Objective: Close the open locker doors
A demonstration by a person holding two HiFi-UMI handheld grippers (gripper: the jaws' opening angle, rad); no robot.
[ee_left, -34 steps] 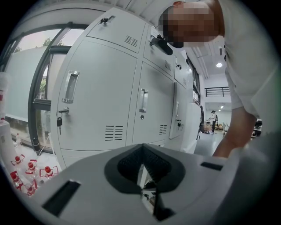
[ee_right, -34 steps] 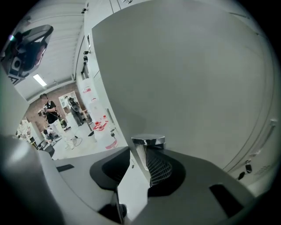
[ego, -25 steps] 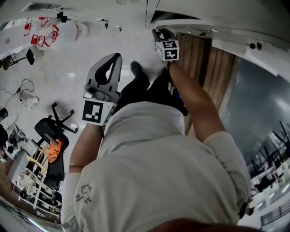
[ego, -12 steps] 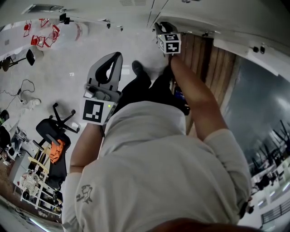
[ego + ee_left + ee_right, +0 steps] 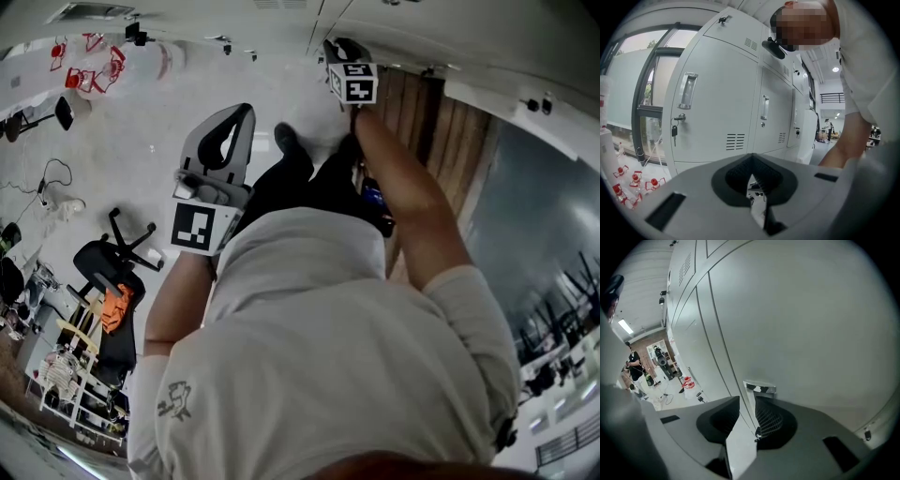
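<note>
In the head view you could see both tools at once. The left tool was held out over the floor, well apart from the lockers. The right tool was stretched forward at the end of your arm, up against the white locker fronts. That view did not show how the jaws of either tool stood.

The left gripper view showed this for the left tool: its jaws were together at the tips and nothing was between them. Ahead of it stood a row of closed lockers, one with a key hanging at its lock.

The right gripper view showed what the other two did not. The edge of the locker door ran straight between the jaws of the right tool, which stood partly apart and were closed on that edge. The door's recessed handle was just beyond the jaw tips. The door face filled the picture to the right, and further locker fronts went away to the left.
</note>
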